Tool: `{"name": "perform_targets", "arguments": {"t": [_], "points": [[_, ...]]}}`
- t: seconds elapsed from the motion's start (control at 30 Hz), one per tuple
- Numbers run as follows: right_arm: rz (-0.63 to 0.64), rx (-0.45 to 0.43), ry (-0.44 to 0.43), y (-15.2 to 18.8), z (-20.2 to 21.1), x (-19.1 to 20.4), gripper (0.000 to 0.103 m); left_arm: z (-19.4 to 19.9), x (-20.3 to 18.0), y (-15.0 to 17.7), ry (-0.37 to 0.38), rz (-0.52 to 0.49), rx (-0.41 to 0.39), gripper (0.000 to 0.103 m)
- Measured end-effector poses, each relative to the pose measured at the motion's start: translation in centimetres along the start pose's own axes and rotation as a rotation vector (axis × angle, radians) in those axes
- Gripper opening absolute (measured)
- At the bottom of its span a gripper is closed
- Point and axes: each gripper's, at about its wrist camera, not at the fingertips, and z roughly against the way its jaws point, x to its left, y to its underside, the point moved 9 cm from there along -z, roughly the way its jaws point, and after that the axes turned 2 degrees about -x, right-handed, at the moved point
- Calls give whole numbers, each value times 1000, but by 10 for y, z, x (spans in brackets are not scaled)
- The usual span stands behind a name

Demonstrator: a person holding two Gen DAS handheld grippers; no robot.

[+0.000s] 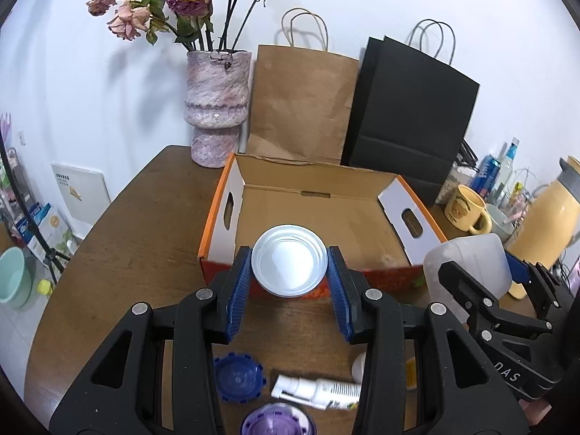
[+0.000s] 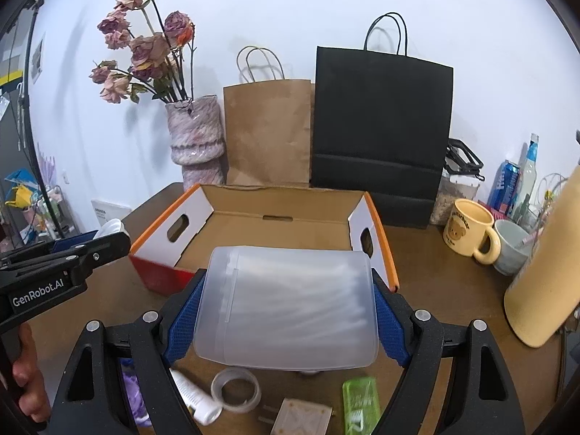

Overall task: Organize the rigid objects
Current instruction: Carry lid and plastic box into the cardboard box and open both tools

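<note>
An open cardboard box (image 1: 417,219) with orange rims stands on the brown table; it also shows in the right wrist view (image 2: 378,232). My left gripper (image 1: 290,275) is shut on a white round can (image 1: 290,259), held above the table just before the box's near wall. My right gripper (image 2: 286,308) is shut on a translucent plastic container (image 2: 290,304), held before the box's near right corner. The container (image 1: 467,264) and right gripper show at right in the left wrist view. The left gripper (image 2: 105,235) shows at left in the right wrist view.
On the table below lie a blue cap (image 1: 239,377), a white spray bottle (image 1: 319,391), a purple lid (image 1: 275,422), a tape roll (image 2: 235,388), a green item (image 2: 362,406). Vase (image 1: 217,105), paper bags (image 1: 301,105), a yellow mug (image 2: 467,232) and a yellow kettle (image 2: 543,282) surround the box.
</note>
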Motion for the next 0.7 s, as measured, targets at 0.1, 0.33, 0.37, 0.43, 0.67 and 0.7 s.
{"name": "perform_targets", "arguments": {"t": [0.1,0.33,0.37,0.43,0.67,0.7], "points": [[2,-3,-4,-10,-11,-2,86,-9,1,-8,-10,9,-9,37],[14,17,-20,-24,-41,0,86,-34,8,-26,-30,32,-3,37],[15,20,-23,-25,-45,0,86,-37,9,-28,-33,35,-3,37],[20,32,-27,-27,-56,1,86,-44,10,-33,-38,39,-1,37],[31,75,-42,-33,-86,3,86,-72,11,-44,-55,32,14,37],[35,82,-39,-33,-91,2,86,-76,11,-45,-58,28,17,37]]}}
